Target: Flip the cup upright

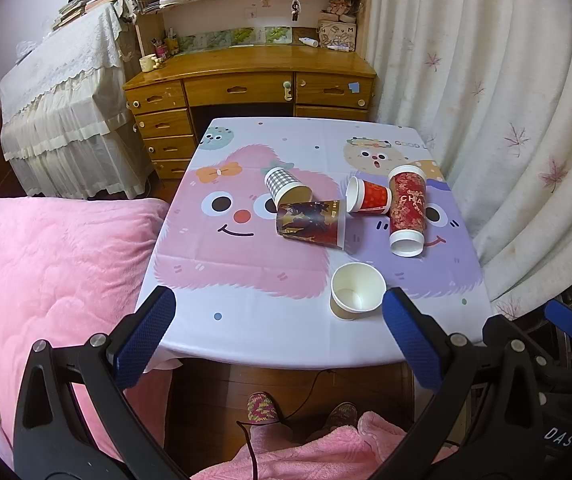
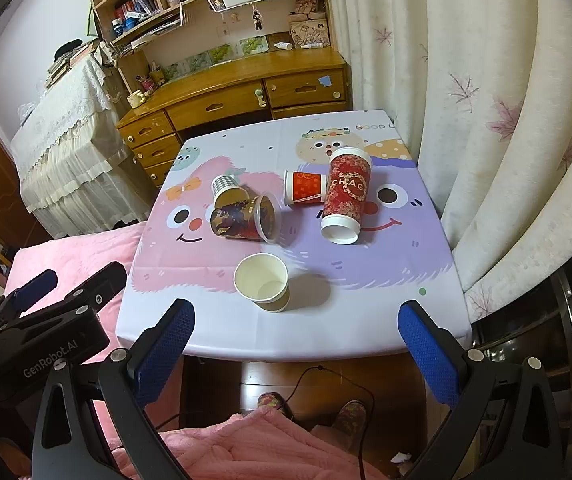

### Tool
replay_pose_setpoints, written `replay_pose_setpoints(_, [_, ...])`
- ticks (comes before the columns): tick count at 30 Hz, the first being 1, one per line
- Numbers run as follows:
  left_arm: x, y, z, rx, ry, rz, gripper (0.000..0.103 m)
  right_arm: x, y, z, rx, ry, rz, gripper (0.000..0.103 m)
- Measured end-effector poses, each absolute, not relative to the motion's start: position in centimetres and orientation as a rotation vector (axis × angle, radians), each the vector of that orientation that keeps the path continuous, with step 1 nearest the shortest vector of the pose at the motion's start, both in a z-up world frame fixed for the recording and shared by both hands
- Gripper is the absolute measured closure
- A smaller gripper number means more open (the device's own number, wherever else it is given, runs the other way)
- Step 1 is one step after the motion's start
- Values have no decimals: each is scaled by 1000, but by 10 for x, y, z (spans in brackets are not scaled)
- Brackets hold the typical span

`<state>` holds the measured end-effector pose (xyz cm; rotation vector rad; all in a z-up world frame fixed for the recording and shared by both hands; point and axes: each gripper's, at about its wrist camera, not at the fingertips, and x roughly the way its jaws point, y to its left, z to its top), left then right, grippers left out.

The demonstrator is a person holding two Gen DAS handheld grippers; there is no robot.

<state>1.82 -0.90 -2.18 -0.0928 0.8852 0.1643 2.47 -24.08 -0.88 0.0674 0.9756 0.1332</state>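
Several paper cups lie on the cartoon tablecloth (image 1: 246,312). A plain white cup (image 1: 357,290) (image 2: 262,282) stands upright near the front edge. A checked cup (image 1: 286,187) (image 2: 225,190), a dark red patterned cup (image 1: 311,223) (image 2: 242,218), a small red cup (image 1: 369,196) (image 2: 305,187) and a tall red "CHAG" cup (image 1: 407,210) (image 2: 345,196) lie on their sides. My left gripper (image 1: 278,332) is open and empty, held before the table's front edge. My right gripper (image 2: 296,338) is open and empty there too.
A pink quilted bed (image 1: 46,264) lies left of the table. A wooden desk with drawers (image 1: 246,88) stands behind it. White curtains (image 1: 506,120) hang on the right. My slippered feet (image 1: 262,406) and a cable are on the floor below.
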Motion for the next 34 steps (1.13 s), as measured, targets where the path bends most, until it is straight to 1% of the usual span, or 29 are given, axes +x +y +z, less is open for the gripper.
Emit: replay_pose_setpoints(34, [17,0,-18,-84,871,172,1,29,-239,-21,75,995,128,0])
